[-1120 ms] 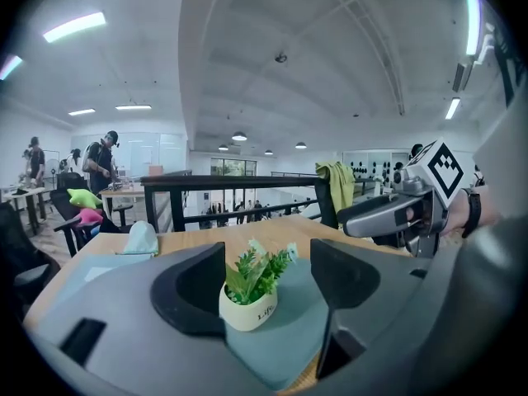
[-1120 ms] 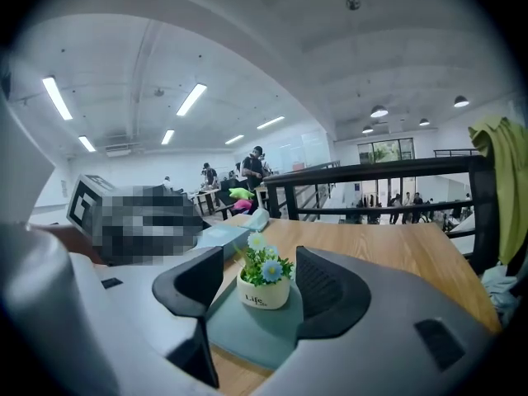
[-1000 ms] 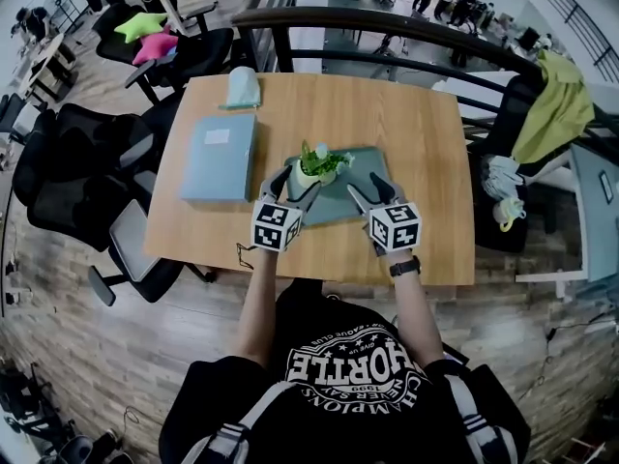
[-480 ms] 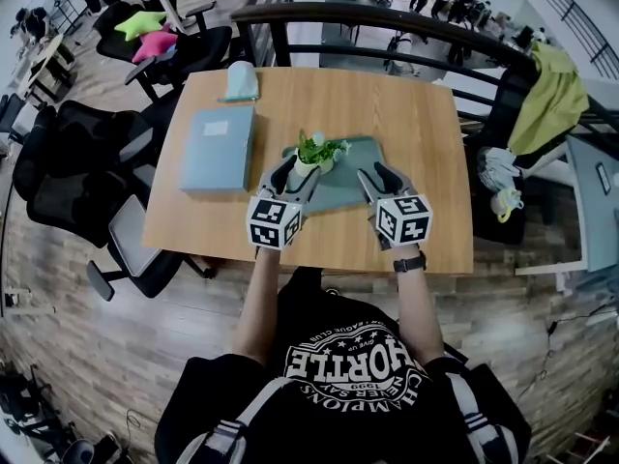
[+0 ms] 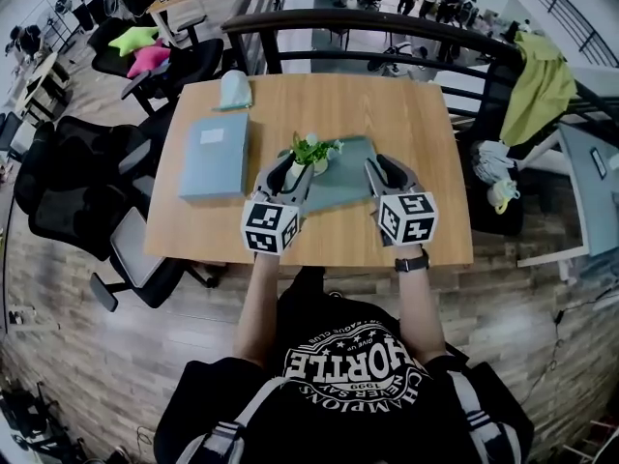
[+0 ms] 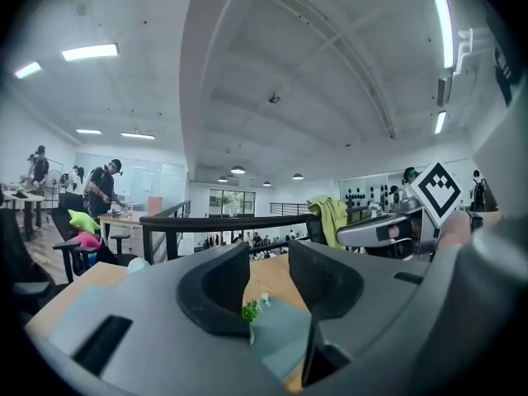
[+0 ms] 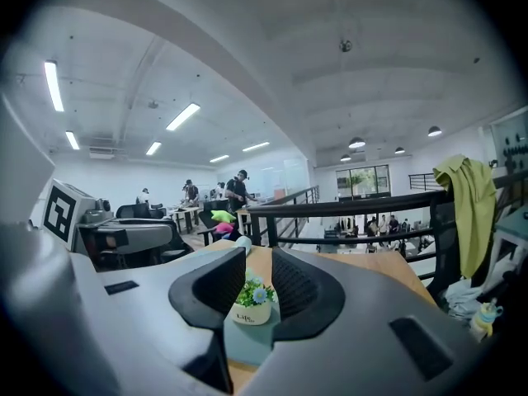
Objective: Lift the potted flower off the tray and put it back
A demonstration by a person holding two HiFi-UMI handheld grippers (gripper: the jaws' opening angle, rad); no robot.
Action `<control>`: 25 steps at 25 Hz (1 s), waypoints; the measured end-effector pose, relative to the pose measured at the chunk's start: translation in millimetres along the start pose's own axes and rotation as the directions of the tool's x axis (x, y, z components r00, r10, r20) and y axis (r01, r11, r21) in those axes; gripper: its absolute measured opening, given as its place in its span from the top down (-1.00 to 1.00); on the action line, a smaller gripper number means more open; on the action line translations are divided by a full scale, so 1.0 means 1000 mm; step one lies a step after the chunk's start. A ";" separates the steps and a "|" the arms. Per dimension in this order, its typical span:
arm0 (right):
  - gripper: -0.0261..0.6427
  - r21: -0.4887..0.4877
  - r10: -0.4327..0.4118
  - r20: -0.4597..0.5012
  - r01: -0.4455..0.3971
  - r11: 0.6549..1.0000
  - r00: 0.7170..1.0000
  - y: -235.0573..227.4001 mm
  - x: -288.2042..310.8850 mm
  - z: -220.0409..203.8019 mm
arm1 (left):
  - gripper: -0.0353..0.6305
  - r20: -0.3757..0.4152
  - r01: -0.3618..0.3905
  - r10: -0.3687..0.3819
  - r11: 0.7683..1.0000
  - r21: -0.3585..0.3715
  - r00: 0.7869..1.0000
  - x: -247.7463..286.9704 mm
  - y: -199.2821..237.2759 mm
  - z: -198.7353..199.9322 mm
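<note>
Forward stretch left forearm (image 5: 259, 303), right forearm (image 5: 418, 307)

You had bare table (image 5: 397, 104) beyond the tray (image 5: 353, 177) and to its right to pass over. The potted flower (image 5: 311, 153) stood in the way at the tray's left end, a blue folder (image 5: 215, 153) farther left, a black railing (image 5: 387, 29) behind.

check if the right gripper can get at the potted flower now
Probably yes: the potted flower stands clear on the tray, straight ahead of the right gripper, whose empty jaws have just been closing.
</note>
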State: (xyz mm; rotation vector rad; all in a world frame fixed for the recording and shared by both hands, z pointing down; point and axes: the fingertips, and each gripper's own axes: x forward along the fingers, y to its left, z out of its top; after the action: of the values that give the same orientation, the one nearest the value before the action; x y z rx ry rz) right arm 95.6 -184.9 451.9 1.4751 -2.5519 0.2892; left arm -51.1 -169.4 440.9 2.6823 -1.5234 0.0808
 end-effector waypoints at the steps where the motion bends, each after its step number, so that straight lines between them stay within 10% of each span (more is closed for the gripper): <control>1: 0.57 0.002 -0.005 0.005 0.005 1.000 1.000 0.000 -0.003 0.001 | 0.41 0.004 0.002 -0.002 1.000 0.004 1.000 -0.001 -0.002 0.002; 25: 0.86 0.006 -0.106 0.070 0.105 0.994 0.992 -0.009 -0.056 0.029 | 0.81 0.033 -0.082 0.081 0.996 0.039 0.996 -0.018 -0.020 0.030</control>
State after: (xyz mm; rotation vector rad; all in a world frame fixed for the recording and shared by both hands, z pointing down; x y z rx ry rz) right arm 129.3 -150.2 411.0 1.6424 -2.5159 0.2291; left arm -42.5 -145.6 409.7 2.6641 -1.6582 0.0743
